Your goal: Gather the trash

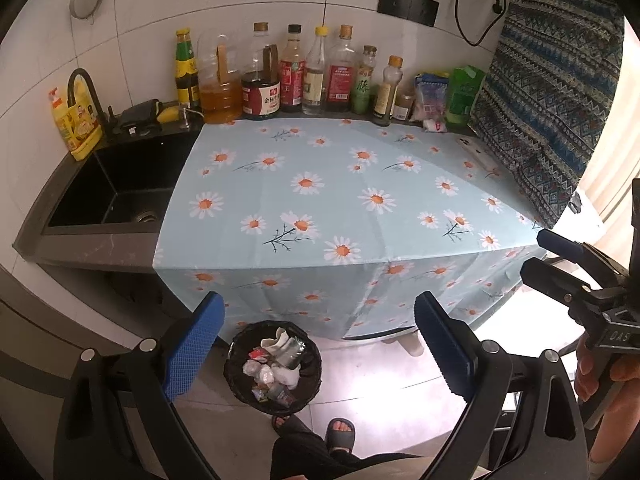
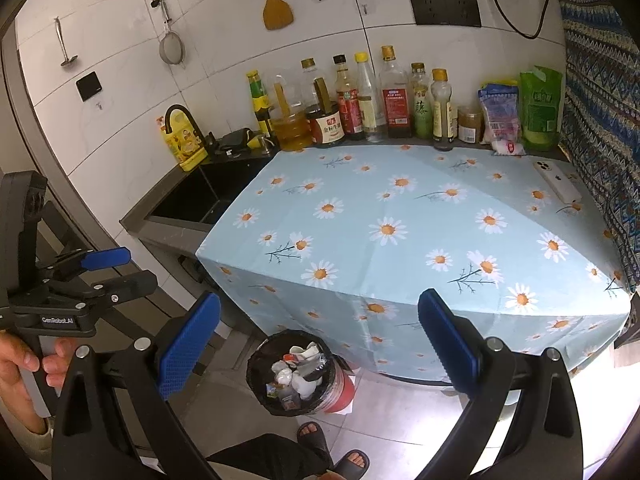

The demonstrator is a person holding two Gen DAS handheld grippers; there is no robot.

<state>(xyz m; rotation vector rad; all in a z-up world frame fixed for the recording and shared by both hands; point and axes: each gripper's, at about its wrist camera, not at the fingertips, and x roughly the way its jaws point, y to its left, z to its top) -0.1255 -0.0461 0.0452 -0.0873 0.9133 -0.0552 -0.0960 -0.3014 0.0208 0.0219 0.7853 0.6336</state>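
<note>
A round bin with a black liner [image 1: 273, 368] stands on the floor in front of the counter and holds crumpled paper, wrappers and a clear bottle; it also shows in the right wrist view [image 2: 294, 374]. My left gripper [image 1: 320, 348] is open and empty, held above the bin, back from the counter's front edge. My right gripper [image 2: 320, 344] is open and empty, also above the bin. The right gripper shows at the right edge of the left wrist view [image 1: 560, 256], the left gripper at the left of the right wrist view [image 2: 116, 268].
A counter with a daisy-print blue cloth [image 1: 340, 184] fills the middle. Several sauce bottles [image 1: 296, 76] and packets [image 2: 540, 104] line the back wall. A black sink [image 1: 116, 188] is at left. A white phone [image 2: 558, 186] lies at right by a patterned cloth [image 1: 552, 92]. My sandalled feet [image 1: 340, 432] are below.
</note>
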